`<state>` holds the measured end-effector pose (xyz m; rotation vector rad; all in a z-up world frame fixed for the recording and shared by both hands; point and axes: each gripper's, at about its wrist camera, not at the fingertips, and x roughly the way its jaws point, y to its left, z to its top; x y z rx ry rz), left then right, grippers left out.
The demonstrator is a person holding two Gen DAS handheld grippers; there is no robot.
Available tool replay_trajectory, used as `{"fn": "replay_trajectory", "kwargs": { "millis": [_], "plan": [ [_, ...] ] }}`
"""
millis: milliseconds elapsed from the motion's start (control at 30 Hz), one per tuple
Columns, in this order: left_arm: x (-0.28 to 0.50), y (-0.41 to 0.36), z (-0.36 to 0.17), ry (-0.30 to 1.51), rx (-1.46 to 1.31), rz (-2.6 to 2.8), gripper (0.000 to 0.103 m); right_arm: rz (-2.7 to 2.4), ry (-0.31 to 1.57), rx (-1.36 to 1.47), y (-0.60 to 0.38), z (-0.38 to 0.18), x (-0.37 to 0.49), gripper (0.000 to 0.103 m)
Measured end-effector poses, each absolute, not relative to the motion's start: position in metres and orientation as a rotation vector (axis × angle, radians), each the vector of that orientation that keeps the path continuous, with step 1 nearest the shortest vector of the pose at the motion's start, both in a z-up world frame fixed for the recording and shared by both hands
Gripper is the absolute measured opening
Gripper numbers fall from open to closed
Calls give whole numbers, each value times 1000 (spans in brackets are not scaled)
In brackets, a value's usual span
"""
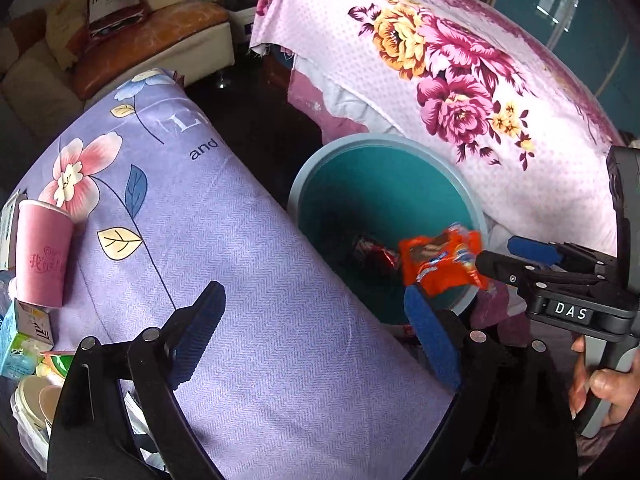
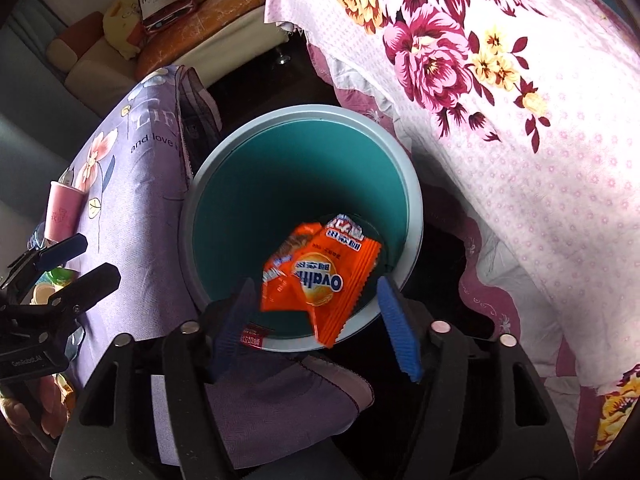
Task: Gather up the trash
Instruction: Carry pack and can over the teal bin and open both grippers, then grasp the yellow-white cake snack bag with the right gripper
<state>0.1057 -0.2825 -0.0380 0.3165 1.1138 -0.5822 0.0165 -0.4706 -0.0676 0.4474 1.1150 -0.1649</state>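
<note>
A round teal trash bin [image 1: 332,168] [image 2: 412,216] stands on the floor between two cloth-covered surfaces. An orange Ovaltine sachet [image 2: 320,280] [image 1: 436,264] hangs over the bin's mouth, loose between the wide-apart fingers of my right gripper [image 2: 316,320] [image 1: 496,256], which is open. A dark wrapper [image 1: 372,250] lies in the bin. My left gripper [image 1: 320,316] [image 2: 76,264] is open and empty above the purple flowered cloth [image 1: 240,280].
A pink paper cup [image 1: 42,256] [image 2: 62,210], a small milk carton [image 1: 24,336] and paper bowls [image 1: 36,400] stand at the left of the purple cloth. A pink flowered cloth [image 1: 460,80] [image 2: 520,140] covers the surface at right. A sofa [image 1: 120,40] stands behind.
</note>
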Motion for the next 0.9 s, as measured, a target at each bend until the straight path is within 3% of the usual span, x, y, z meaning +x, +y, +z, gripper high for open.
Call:
{"fn": "replay_trajectory", "kwargs": {
  "millis": [267, 900],
  "plan": [
    [100, -254, -26, 1101, 280, -558, 91, -175, 1105, 427, -455, -47, 14, 77],
    [72, -131, 6, 1067, 155, -455, 92, -26, 1127, 244, -341, -5, 25, 83]
  ]
}}
